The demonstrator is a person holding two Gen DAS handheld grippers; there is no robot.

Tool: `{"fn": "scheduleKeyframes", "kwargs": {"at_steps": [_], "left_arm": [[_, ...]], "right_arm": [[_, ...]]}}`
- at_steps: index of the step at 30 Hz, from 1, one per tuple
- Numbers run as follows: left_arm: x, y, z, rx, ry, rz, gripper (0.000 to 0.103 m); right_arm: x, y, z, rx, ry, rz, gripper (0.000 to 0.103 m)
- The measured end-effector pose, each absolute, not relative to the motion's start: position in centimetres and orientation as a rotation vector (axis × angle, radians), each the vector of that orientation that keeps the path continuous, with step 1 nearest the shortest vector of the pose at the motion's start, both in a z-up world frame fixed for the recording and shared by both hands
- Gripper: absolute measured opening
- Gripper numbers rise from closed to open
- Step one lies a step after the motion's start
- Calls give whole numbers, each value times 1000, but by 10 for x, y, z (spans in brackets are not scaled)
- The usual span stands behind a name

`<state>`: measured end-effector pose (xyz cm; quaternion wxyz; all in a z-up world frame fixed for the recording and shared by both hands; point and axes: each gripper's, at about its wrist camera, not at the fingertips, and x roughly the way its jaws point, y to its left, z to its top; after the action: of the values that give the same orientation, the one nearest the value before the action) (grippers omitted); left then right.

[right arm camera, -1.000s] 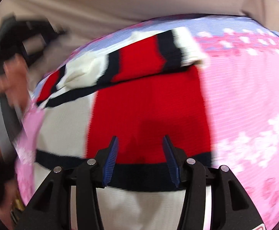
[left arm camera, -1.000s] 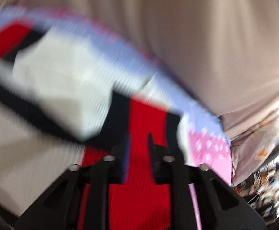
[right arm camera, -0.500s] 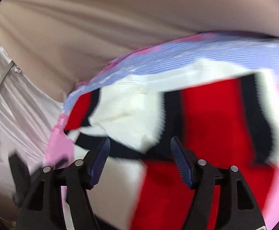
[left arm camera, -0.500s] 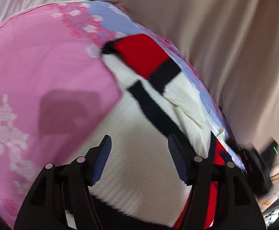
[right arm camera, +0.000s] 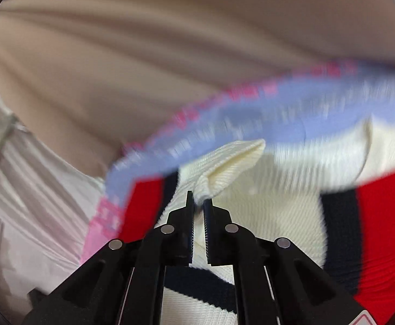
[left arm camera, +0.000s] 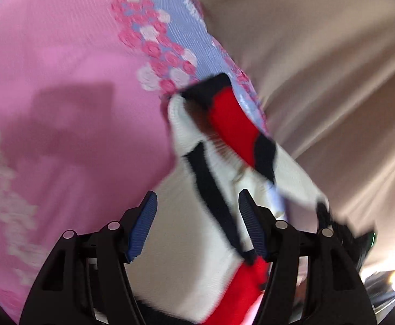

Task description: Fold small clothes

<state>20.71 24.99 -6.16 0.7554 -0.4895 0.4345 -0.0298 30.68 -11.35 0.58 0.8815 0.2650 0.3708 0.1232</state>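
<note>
The right gripper [right arm camera: 198,203] has gone from spread wide half a second ago to pinched tight on a raised fold of the cream part of the sweater [right arm camera: 265,208]; the fabric bunches into a small peak just past its tips. A second ago it hovered, spread, over the red panel, so it has shifted onto the cream area next to the black stripe.

The left gripper [left arm camera: 197,203] stays spread apart with nothing between its fingers [left arm camera: 143,222], as half a second ago, whereas a second ago they were nearly together on red cloth. It hangs over the cream body of the sweater [left arm camera: 186,243], a black stripe running between the fingers. The red and black sleeve end now lies closer to the middle of the left view than before.

The sweater lies on the pink blanket [left arm camera: 70,86], along its lilac, flower-printed edge, which borders the beige sheet [left arm camera: 319,67]. In the right view the lilac edge [right arm camera: 251,113] runs just behind the gripped fold, blurred by motion.
</note>
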Motion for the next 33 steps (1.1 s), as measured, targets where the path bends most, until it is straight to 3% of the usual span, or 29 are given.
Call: {"fn": "scheduleKeyframes", "kwargs": {"at_steps": [5,10,14,18,20,22,23,24,25,29,33], "left_arm": [[249,210,-70,-1236,963,-80,67],[268,170,-98,-1217,1044,4,67],[268,164,-104,-1195,996,56,63],[271,168,-100,-1179,947,68,48],[273,169,-101,-1189,952,74,42],[274,170,-100,-1184,948,85,25],[271,174,-95,-1160,938,97,20],[270,176,-91,-1129,928,111,12],[269,179,-86,-1084,913,128,11],[272,187,-102,-1044,972,132,9],[271,180,-108,-969,958,133,9]], "right_arm": [[267,-179,22,474,741,145,6],[232,-255,-23,520,815,-7,7],[226,-283,-68,577,900,-16,8],[230,-285,-91,652,932,-1,17],[234,-285,-95,694,915,12,29],[236,-282,-97,713,914,19,35],[241,-276,-95,713,912,31,34],[240,-276,-90,711,894,47,13],[236,-279,-81,704,866,57,7],[215,-298,-58,710,757,28,6],[212,-310,-118,702,908,-34,3]]}}
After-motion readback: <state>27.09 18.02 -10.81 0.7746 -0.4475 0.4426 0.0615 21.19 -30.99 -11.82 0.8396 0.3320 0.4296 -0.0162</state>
